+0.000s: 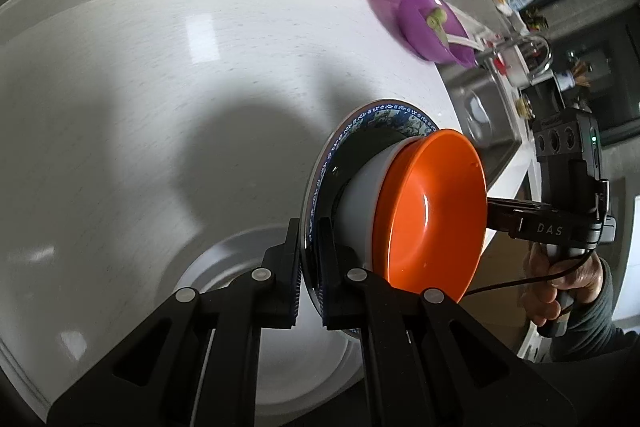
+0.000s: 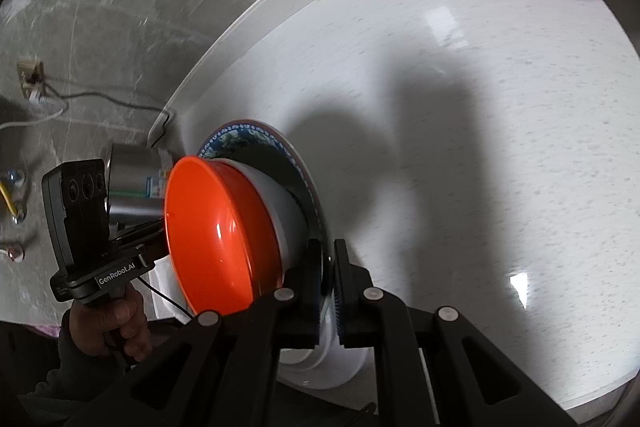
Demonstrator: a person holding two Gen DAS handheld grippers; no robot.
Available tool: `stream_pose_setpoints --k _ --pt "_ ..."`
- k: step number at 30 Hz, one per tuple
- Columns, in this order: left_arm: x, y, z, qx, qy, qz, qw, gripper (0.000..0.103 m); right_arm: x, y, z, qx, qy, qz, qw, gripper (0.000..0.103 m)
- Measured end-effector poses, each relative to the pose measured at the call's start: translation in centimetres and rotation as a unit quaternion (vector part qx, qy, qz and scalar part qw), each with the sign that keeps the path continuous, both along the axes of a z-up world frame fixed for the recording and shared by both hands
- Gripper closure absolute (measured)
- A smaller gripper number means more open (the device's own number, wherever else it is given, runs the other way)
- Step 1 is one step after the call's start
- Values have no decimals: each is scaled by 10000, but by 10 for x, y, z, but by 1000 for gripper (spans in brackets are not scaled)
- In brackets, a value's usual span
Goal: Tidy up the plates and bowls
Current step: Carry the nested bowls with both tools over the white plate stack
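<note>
We see both grippers clamped on the rim of one blue-patterned plate (image 1: 362, 125), from opposite sides. The left gripper (image 1: 309, 267) has its jaws pressed together on the plate's edge, one finger on each face; the right gripper (image 2: 329, 291) pinches the edge of the same plate (image 2: 256, 137) in the same way.

On the plate sits a white bowl (image 1: 362, 199) with an orange bowl (image 1: 434, 211) nested in it; both appear again in the right wrist view, the orange bowl (image 2: 218, 231) inside the white bowl (image 2: 286, 211). The plate with its stack is over the white worktop (image 1: 160, 67), above a plain white plate (image 1: 248, 267) that lies on it. We cannot tell whether the patterned plate touches the white one.

A purple bowl (image 1: 430, 23) with something green in it rests on the worktop well beyond the patterned plate, blurred. Near that bowl we note a metal sink (image 1: 478, 111) with a tap, and bottles behind it. A steel canister (image 2: 132, 183) stands just behind the orange bowl in the right wrist view. A hand (image 1: 560, 279) holds the right gripper's handle.
</note>
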State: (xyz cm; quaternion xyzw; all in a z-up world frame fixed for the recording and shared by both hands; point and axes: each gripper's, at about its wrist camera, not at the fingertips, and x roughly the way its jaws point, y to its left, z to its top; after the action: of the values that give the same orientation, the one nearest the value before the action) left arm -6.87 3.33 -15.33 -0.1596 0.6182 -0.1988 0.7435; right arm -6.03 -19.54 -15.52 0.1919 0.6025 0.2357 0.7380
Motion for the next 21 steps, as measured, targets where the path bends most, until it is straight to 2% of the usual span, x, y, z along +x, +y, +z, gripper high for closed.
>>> stream_pose_setpoints --k 9,21 --pt "-53 54 6 -63 29 358 9993 101 -18 46 -3 16 153 447 9989 93" --pt "-115 94 -20 -135 204 590 9980 100 -38 81 -29 -57 377 624 9973 93"
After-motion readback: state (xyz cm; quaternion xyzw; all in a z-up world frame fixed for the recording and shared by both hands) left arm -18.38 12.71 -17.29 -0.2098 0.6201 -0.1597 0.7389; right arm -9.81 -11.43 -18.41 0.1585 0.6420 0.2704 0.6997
